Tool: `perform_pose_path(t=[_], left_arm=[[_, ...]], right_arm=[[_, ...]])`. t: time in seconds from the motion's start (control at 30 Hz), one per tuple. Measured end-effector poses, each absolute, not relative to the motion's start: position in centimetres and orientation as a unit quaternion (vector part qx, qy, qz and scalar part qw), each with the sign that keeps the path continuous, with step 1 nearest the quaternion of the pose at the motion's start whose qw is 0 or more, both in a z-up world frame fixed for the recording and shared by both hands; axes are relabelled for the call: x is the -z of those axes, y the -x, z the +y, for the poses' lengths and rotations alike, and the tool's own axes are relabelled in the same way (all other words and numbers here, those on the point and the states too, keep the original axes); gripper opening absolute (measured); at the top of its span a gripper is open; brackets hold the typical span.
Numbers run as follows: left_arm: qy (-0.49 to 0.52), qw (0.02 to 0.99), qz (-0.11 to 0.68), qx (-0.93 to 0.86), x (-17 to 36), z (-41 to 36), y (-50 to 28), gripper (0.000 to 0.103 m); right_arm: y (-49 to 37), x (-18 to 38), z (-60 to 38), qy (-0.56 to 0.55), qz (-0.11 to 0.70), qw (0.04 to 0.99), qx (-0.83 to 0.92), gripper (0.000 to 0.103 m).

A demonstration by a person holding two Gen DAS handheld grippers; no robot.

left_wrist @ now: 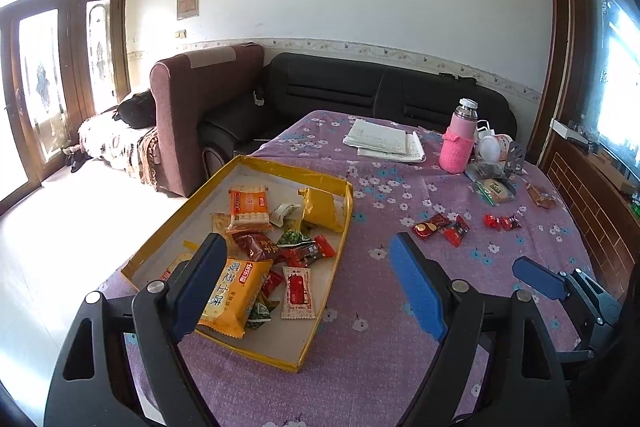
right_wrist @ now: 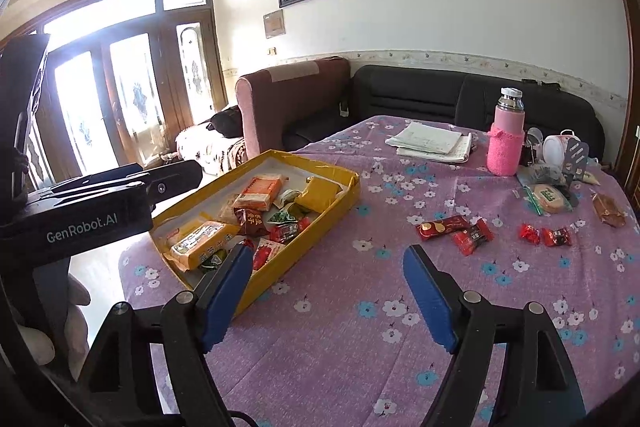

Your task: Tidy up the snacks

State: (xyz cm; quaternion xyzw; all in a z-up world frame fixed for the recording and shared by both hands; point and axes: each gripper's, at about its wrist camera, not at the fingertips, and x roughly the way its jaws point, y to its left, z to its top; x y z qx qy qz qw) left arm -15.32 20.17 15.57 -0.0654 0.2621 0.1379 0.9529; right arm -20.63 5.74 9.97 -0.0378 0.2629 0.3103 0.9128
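A shallow yellow-rimmed box (left_wrist: 280, 167) (right_wrist: 352, 183) on the purple flowered tablecloth holds several snack packets, among them a large orange packet (left_wrist: 234, 293) (right_wrist: 202, 241). Loose red snacks (left_wrist: 440, 227) (right_wrist: 456, 227) and two red candies (left_wrist: 502, 222) (right_wrist: 546, 235) lie on the cloth right of the box. My left gripper (left_wrist: 308, 283) is open and empty, above the box's near right edge. My right gripper (right_wrist: 328, 291) is open and empty, over the cloth just right of the box; one of its blue fingers (left_wrist: 536, 277) shows in the left wrist view.
A pink-sleeved bottle (left_wrist: 458, 143) (right_wrist: 506, 139), a stack of papers (left_wrist: 384, 143) (right_wrist: 432, 143), a white cup (right_wrist: 556, 149), a bagged round biscuit (left_wrist: 494, 190) (right_wrist: 550, 199) and a brown snack (left_wrist: 540, 195) (right_wrist: 608, 211) sit at the table's far side. Sofas stand behind.
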Motion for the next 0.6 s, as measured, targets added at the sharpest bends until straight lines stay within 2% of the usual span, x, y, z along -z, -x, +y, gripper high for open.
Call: perform_pose_path(t=[0.6], left_arm=[[0.063, 0.951, 0.268, -0.14, -14.2, 20.3, 14.2, 0.084]], right_arm=[[19.2, -7.5, 7.4, 0.037, 0.294, 0.901, -0.318, 0.081]])
